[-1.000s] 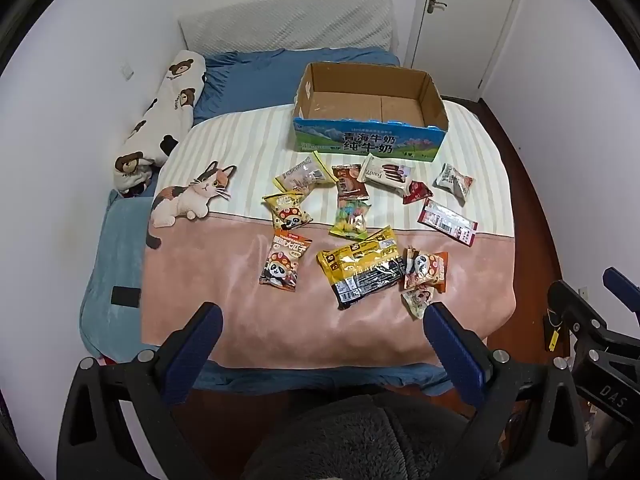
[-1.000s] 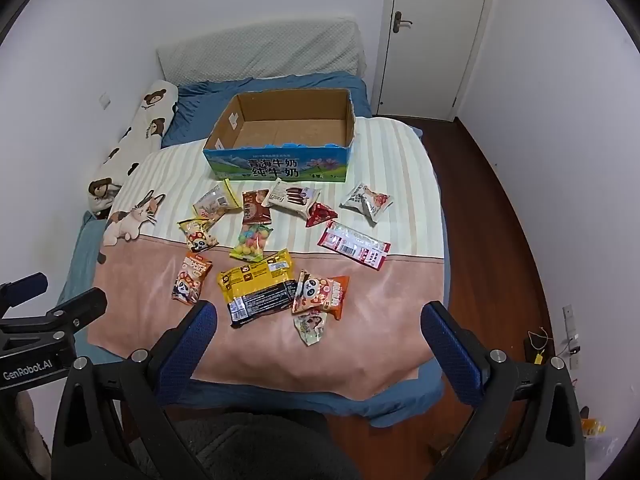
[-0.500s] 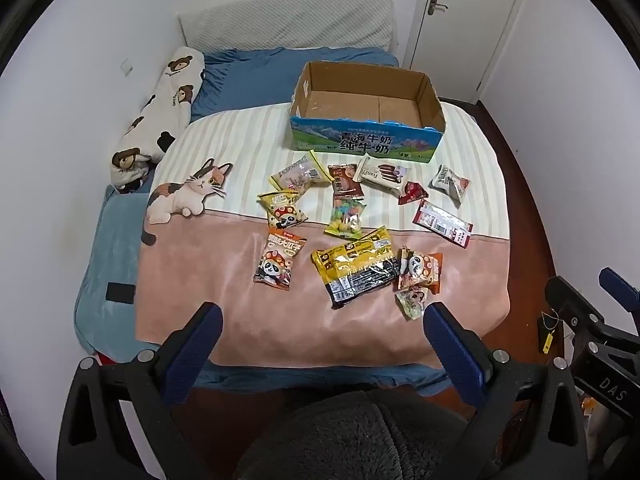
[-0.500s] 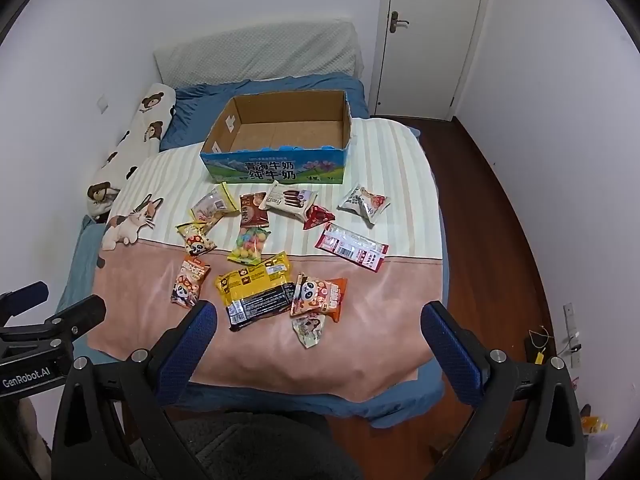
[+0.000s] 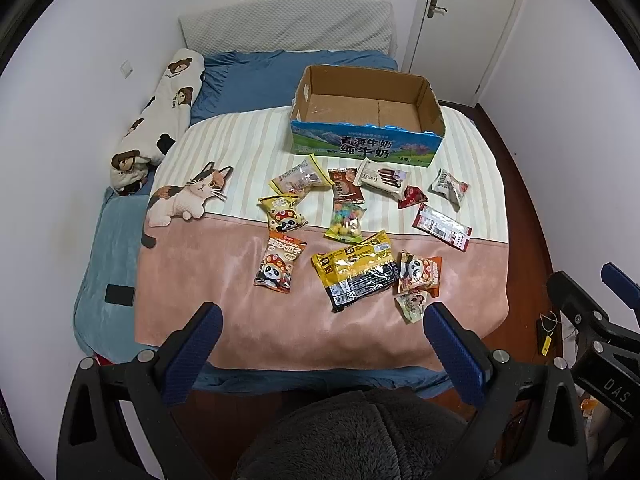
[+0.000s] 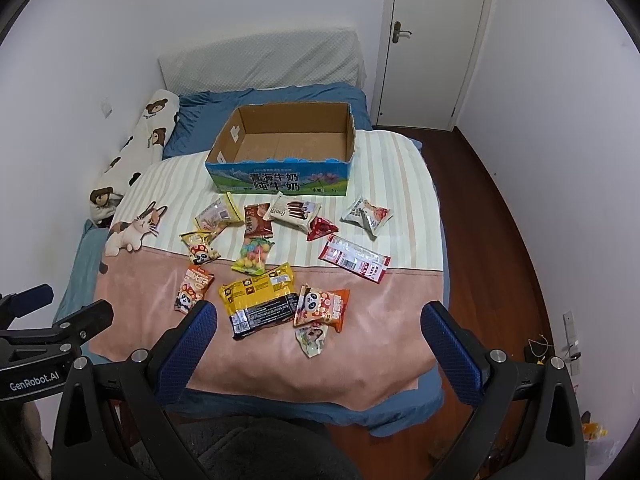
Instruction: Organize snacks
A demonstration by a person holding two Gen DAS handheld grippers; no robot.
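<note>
Several snack packets lie scattered on the bed blanket (image 5: 240,320): a large yellow and black bag (image 5: 356,272) (image 6: 260,300), panda packets (image 5: 280,264) (image 6: 322,306), a candy bag (image 5: 346,220), a red and white bar (image 5: 442,226) (image 6: 354,258). An empty cardboard box (image 5: 366,148) (image 6: 280,178) with a blue printed front stands behind them. My left gripper (image 5: 320,332) hangs open above the bed's near edge, holding nothing. My right gripper (image 6: 318,328) is open too, at about the same height, with nothing between its fingers.
A bear-print bolster (image 5: 160,120) lies along the left wall. A grey headboard cushion (image 5: 288,26) stands at the back. A white door (image 6: 432,40) and wooden floor (image 6: 500,240) lie to the right. A dark fuzzy sleeve (image 5: 360,436) sits below the gripper.
Both views have shifted slightly, the bed and snacks drifting a little in frame. Both grippers stay open and no packet has moved.
</note>
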